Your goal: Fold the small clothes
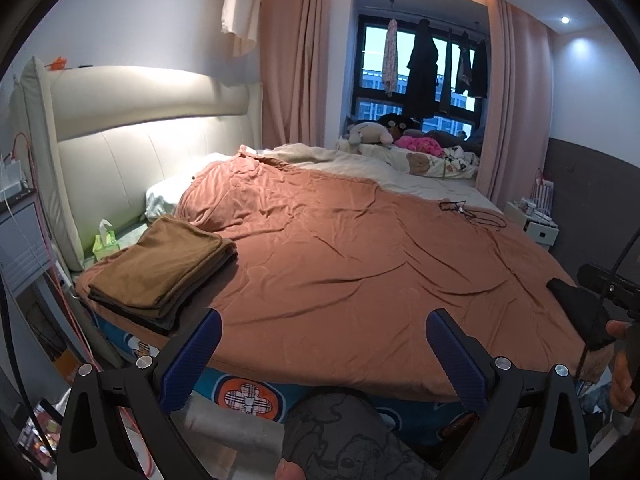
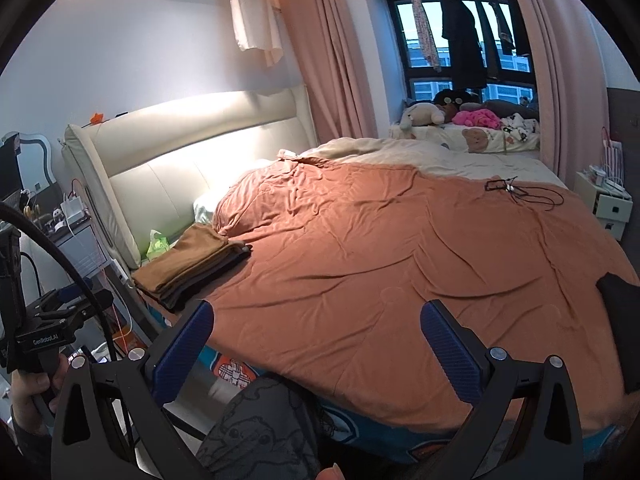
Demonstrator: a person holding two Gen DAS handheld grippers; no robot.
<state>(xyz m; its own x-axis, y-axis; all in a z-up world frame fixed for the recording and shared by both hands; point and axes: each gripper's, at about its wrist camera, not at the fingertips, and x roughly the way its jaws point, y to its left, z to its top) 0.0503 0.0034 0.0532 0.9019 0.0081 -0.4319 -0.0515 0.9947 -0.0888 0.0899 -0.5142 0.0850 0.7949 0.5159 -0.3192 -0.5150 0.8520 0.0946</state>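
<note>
From the left wrist view, the left gripper [image 1: 323, 334] hung with jaws wide apart and empty above the orange bedspread [image 1: 360, 256]. A black garment [image 1: 580, 316] lay at about three o'clock, well off to the side by the right hand [image 1: 622, 364]; folded brown clothes [image 1: 160, 264] sat at ten o'clock.

From the right wrist view, the right gripper [image 2: 316, 326] gaped equally, holding nothing. That black garment [image 2: 624, 320] lay at three o'clock (partly cut off), so I'd have swung right and pinched one corner cleanly.
</note>
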